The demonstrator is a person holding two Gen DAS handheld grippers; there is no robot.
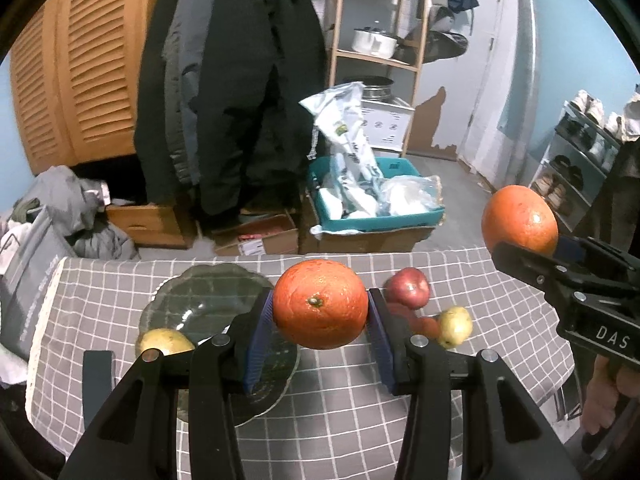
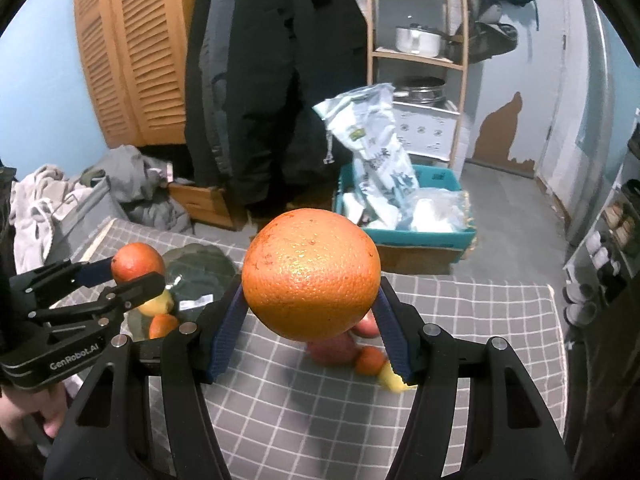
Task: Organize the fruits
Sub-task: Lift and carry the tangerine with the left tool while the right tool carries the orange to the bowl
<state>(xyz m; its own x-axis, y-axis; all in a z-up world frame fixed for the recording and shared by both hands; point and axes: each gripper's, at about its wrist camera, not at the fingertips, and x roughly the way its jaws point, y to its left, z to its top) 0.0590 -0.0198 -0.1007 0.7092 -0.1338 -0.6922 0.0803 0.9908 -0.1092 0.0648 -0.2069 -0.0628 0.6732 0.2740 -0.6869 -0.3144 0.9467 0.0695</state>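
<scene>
We hold an orange in each gripper, left gripper and right gripper, fingers clamped on fruit. Next, probably, we lower both onto the glass plate on the counter.

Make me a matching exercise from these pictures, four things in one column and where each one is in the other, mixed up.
Things:
1. left gripper
2. red apple
3. glass plate
4. white pot

Places:
A. on the wooden shelf
B. on the checked cloth, left side
C. shut on an orange
D. on the checked cloth, beside a yellow fruit

Pairs: 1-C, 2-D, 3-B, 4-A
</scene>
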